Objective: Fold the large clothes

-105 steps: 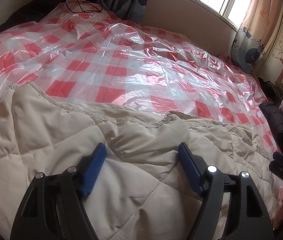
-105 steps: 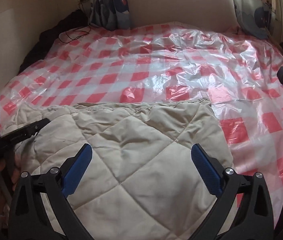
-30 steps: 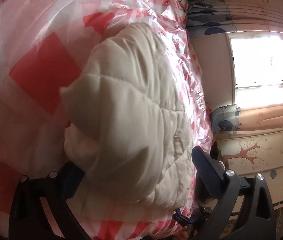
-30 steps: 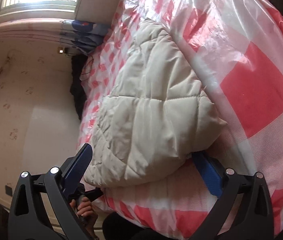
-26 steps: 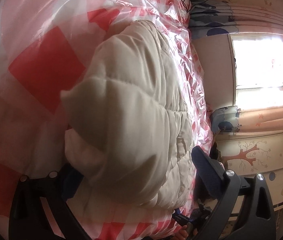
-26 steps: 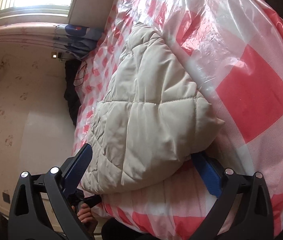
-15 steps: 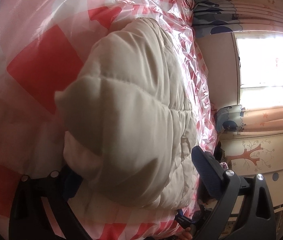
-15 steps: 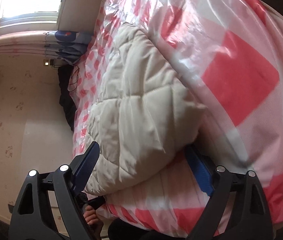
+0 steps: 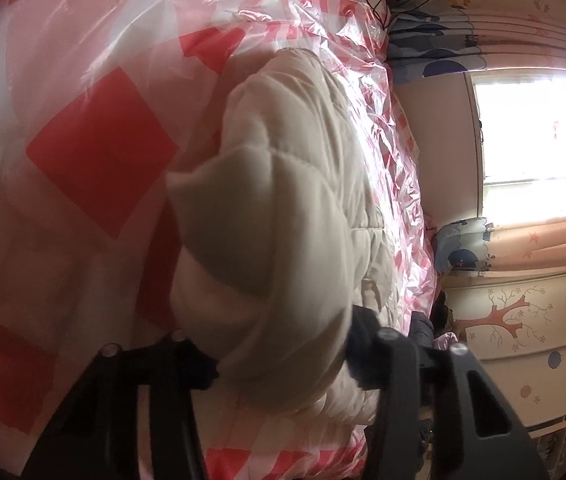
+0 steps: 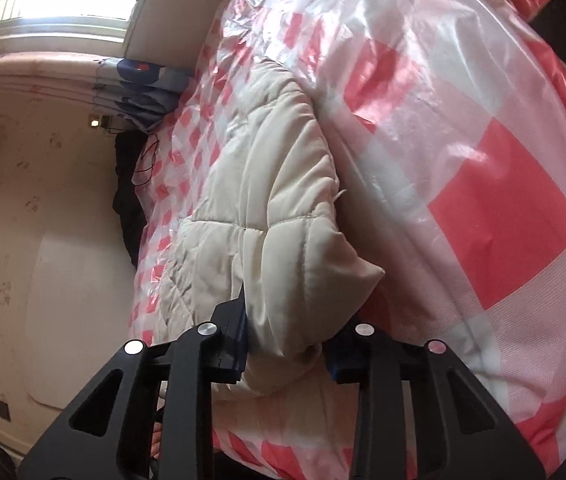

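Note:
A beige quilted jacket (image 9: 283, 200) lies folded in a long bundle on the bed's red-and-white checked plastic cover (image 9: 99, 152). My left gripper (image 9: 283, 354) has one puffy end of the bundle bulging between its fingers; the jaws are closing and the pads press into the fabric. In the right wrist view the other end of the jacket (image 10: 275, 208) sits in my right gripper (image 10: 287, 344), whose jaws are also closing and pinch a thick fold. Both views are rolled sideways. The blue pads are mostly hidden by padding.
The checked cover (image 10: 503, 208) spreads all around the jacket. A bright window (image 9: 543, 128), curtains (image 9: 463, 248) and a cupboard with a tree drawing (image 9: 523, 320) lie beyond the bed. Dark clothes (image 9: 423, 328) sit near the bed's edge. More dark cloth (image 10: 127, 184) lies by a bare wall (image 10: 43, 240).
Both grippers stood wide around the jacket's ends a second ago; now their jaws have come in and squeeze the fabric. The hands have hardly shifted.

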The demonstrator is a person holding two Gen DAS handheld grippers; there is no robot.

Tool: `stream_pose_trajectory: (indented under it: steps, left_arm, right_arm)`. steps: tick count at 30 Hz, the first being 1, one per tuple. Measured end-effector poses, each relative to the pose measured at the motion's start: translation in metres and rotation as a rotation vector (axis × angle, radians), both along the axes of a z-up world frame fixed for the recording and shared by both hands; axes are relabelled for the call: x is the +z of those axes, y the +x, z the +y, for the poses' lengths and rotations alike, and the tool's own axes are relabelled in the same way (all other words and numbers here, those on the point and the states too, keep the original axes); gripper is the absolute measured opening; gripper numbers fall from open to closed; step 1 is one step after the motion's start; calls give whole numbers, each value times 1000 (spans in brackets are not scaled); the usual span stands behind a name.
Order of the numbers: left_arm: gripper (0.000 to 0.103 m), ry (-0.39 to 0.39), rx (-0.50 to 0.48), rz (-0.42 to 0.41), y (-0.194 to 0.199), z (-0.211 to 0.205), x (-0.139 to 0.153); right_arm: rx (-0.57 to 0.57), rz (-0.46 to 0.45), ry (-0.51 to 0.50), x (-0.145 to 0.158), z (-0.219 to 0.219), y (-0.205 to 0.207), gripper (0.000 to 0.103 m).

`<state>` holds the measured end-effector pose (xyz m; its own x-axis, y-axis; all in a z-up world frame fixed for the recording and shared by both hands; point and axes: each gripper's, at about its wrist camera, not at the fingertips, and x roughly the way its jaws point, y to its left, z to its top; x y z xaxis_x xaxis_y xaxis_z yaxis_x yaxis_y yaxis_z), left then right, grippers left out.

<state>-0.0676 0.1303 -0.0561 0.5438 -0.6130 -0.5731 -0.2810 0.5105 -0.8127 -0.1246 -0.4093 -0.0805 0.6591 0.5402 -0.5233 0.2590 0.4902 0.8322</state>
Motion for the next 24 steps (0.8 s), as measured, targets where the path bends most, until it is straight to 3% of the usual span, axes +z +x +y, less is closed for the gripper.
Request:
stream_pose_trajectory:
  steps: [6,12,15,18,21,22,24]
  left_arm:
    - [33,4,-52,-68,-14,-6,34]
    - [33,16,-120,-96,-61,2,53]
    - [41,44,-142,-46,-75,8,27]
    - [50,-21,-95,-27,-85,21,2]
    - [59,-9,-72,-60,-91,21,2]
    - [67,-7,-65,-63,-90,20,2]
    - [76,4,-48,-56,-85,15,2]
  right_arm:
    - [52,-110,-16,53,6,-17,23]
    - [102,-127,-27,75,8,-85,23]
    - [148,-10,-75,52,6,-106,33]
    - [55,30,-20,30,-14,-131,37]
    - [-127,-41,-167,58,-26,-156,49]
    - [-168,-84,-222,74,-24,-159,55]
    - [-137,-165,-346,107,-3,-141,59]
